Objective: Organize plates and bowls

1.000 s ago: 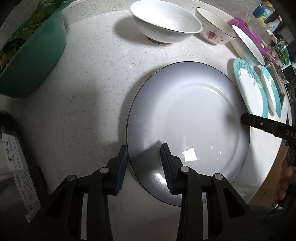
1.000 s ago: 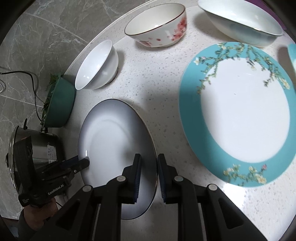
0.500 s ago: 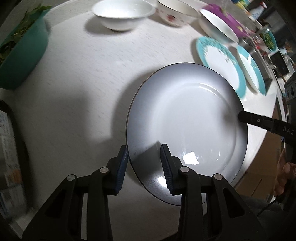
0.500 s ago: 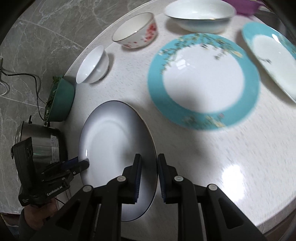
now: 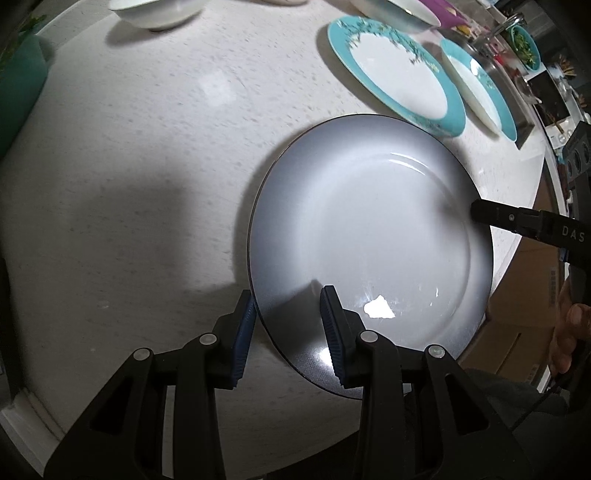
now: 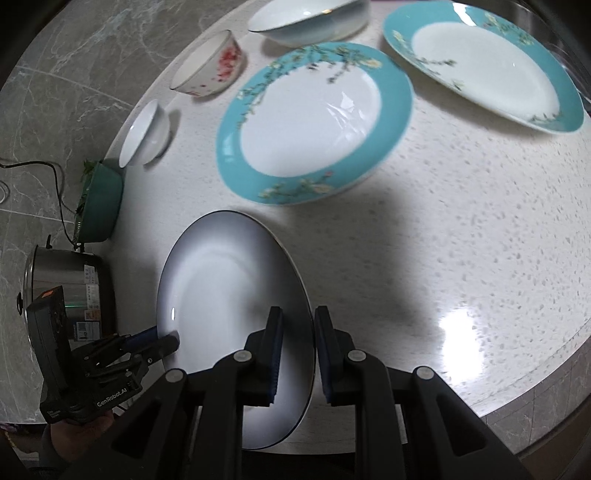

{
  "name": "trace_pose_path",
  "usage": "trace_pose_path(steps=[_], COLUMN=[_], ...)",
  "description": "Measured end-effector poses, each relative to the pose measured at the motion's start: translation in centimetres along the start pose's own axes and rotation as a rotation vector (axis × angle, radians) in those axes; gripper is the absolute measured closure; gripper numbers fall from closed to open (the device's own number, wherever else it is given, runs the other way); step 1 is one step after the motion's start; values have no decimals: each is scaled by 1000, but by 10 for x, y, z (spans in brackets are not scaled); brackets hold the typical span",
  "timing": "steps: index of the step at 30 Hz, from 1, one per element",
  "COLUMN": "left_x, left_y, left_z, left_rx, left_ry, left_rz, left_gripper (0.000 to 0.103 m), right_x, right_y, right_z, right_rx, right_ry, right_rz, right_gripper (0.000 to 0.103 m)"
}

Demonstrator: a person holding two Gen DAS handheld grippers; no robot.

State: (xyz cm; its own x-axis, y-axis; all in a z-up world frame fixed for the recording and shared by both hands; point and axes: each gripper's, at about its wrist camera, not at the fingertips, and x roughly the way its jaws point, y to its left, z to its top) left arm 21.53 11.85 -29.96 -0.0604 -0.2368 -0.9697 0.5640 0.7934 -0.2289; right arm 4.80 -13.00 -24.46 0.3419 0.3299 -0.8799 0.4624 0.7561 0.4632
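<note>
A large grey-white plate with a dark rim (image 5: pixel 369 236) is held above the counter by both grippers. My left gripper (image 5: pixel 290 332) is shut on its near-left rim. My right gripper (image 6: pixel 298 350) is shut on the opposite rim; the plate also shows in the right wrist view (image 6: pixel 229 317). Beyond it lie a teal-rimmed floral plate (image 6: pixel 314 122) and a second teal-rimmed plate (image 6: pixel 484 62). The first teal plate shows in the left wrist view (image 5: pixel 395 70) too.
On the white speckled counter (image 6: pixel 480 229) stand a small white bowl (image 6: pixel 146 134), a red-flowered bowl (image 6: pixel 208 64) and a wide white bowl (image 6: pixel 310 18). A green bowl of greens (image 6: pixel 98 206) and a steel cooker (image 6: pixel 66 280) sit at the left. The counter's front edge is close.
Both grippers have carried the grey plate up and to the right, toward the teal plates. The bowls have slid back in both views.
</note>
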Motion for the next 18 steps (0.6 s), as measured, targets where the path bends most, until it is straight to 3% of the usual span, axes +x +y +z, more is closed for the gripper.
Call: trace_pose_path(steps=[11,18], left_x=[18,20], left_y=[-35,-36], left_z=[14,15], left_rx=[24,22], left_ry=[17,13], left_rz=[19,22], left_gripper=[70,70], right_x=[-3,2], right_y=[-33,-38], right_z=[3,2], right_rx=[21,23], right_ry=[10,16], right_rz=[13,24], right_gripper=[81,80])
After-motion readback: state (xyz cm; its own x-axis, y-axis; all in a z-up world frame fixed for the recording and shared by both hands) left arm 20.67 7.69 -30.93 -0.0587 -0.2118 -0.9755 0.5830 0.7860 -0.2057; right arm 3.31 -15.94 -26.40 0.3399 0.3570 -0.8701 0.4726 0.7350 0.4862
